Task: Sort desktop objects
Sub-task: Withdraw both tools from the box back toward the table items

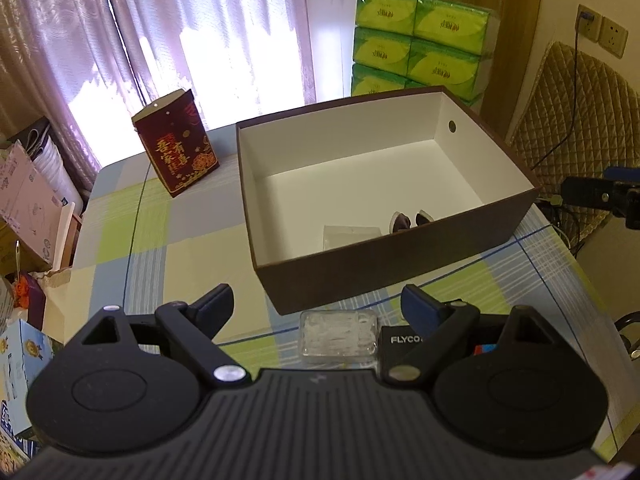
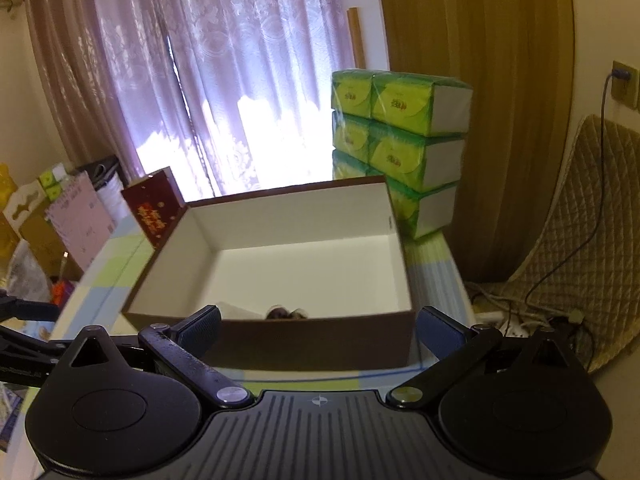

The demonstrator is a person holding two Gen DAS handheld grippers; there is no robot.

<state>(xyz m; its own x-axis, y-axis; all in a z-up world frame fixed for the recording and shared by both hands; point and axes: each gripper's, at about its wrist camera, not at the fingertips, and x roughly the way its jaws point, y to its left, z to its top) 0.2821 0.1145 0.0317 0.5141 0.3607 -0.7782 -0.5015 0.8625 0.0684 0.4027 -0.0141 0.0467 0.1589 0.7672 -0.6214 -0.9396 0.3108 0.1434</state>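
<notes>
We held the left gripper (image 1: pixel 318 304) low over the checked tablecloth (image 1: pixel 152 240), its fingers spread wide apart with nothing between the pads. Just ahead of it at 12 o'clock lay a small clear plastic case (image 1: pixel 339 336), flat on the cloth, and touching its 3 o'clock side sat a black FLYCO box (image 1: pixel 400 346), partly hidden behind the right finger (image 1: pixel 420 306). Beyond both, still toward 12 o'clock, stood the open brown storage box (image 1: pixel 392 256) with a white interior. Inside it, close to the near wall, we saw a flat clear packet (image 1: pixel 348 234) and, at its 3 o'clock, a pair of dark rounded pieces (image 1: pixel 410 220) we could not identify. At 10 o'clock from the storage box a red gift box (image 1: pixel 176 148) with gold characters stood on the cloth, and at 1 o'clock behind it rose a stack of green tissue packs (image 1: pixel 420 44).

We kept the right gripper (image 2: pixel 320 330) facing the same storage box (image 2: pixel 312 340) from its near side, fingers likewise wide apart and empty, the near wall sitting between them. Over that wall only the tops of the dark pieces (image 2: pixel 286 313) showed. The red gift box (image 2: pixel 154 208) sat at 10 o'clock, the tissue packs (image 2: pixel 404 132) at 1 o'clock.
</notes>
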